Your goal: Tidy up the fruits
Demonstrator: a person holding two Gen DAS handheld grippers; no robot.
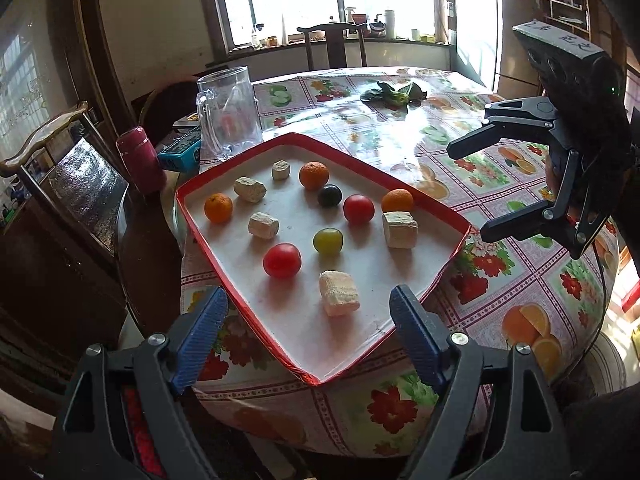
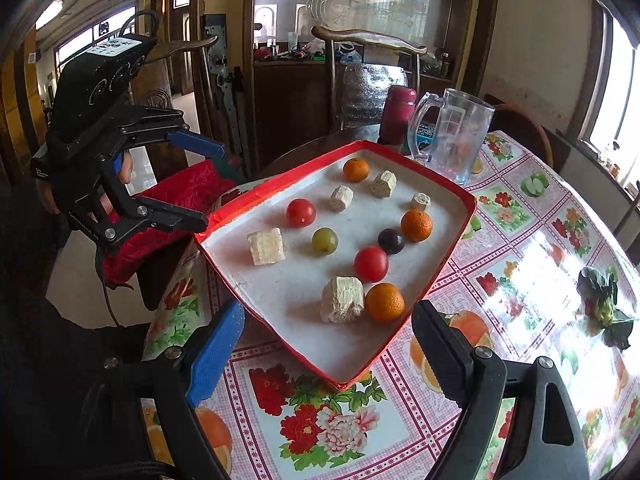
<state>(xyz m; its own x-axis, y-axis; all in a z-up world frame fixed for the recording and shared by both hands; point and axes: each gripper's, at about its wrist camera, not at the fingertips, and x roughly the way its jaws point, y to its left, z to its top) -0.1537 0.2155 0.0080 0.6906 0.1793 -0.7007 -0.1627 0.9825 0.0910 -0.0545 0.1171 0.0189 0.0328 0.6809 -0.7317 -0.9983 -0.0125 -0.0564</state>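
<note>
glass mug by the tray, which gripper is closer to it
Left. The left gripper hangs open off the tray's side nearer the glass mug; the open right gripper hovers beyond the tray's opposite side.

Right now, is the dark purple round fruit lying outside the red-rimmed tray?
No, the dark purple round fruit lies inside the red-rimmed tray, among the oranges.

The counter [image 1: 500, 208] runs out of both views. The mug [image 1: 228, 110] hides part of the blue box [image 1: 180, 154]. Window-ledge bottles [image 1: 352, 22] are too small to identify. Leafy item [image 2: 604, 300] unclear.
</note>
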